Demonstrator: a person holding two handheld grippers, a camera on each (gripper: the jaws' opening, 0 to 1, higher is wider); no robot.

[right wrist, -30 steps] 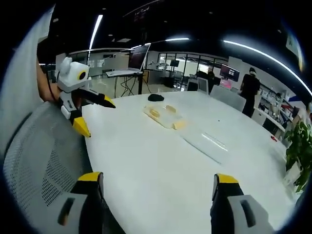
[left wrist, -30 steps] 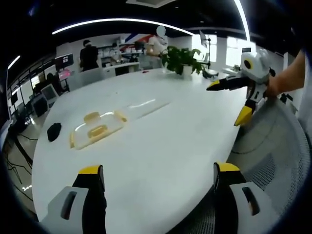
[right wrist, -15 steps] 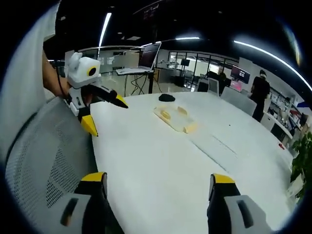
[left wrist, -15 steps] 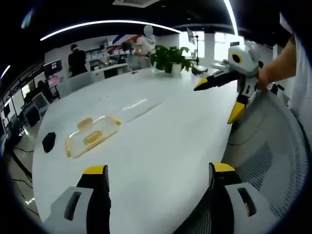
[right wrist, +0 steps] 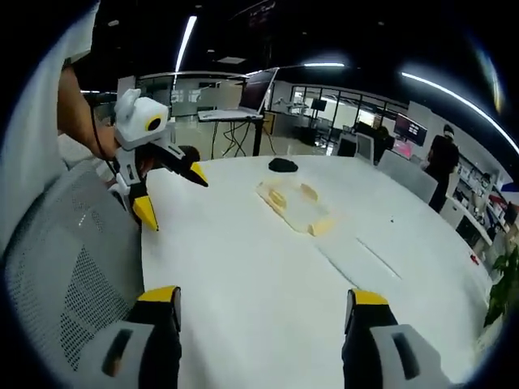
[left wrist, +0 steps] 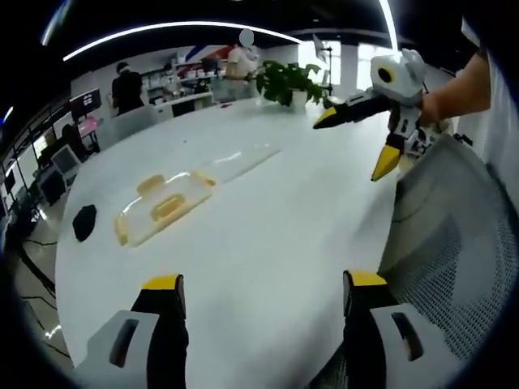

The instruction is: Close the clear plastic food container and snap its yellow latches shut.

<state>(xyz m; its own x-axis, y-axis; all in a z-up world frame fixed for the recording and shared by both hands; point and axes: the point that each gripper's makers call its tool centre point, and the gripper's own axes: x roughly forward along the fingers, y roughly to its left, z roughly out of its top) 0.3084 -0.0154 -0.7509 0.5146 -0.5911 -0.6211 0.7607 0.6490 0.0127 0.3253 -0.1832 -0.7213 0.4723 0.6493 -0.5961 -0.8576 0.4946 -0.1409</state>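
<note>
The clear plastic container (left wrist: 162,209) with yellow latches lies on the white table (left wrist: 276,235), well ahead of my left gripper (left wrist: 263,284), which is open and holds nothing. A flat clear lid (left wrist: 243,162) lies just beyond the container, apart from it. My right gripper (left wrist: 353,146) hangs open over the table's right edge, held by a hand. In the right gripper view the container (right wrist: 293,204) sits mid-table with the lid (right wrist: 365,261) to its right. My right gripper (right wrist: 263,296) is open and far from both. The left gripper (right wrist: 173,200) hovers open at the left.
A small black object (left wrist: 83,222) lies on the table left of the container. A grey mesh chair (left wrist: 454,243) stands against the near table edge. A potted plant (left wrist: 288,81) sits at the far end. People stand at desks in the background.
Both views have shifted a little as the hands moved. Each gripper stays open and now sits slightly further over the table. The container and lid lie where they were.
</note>
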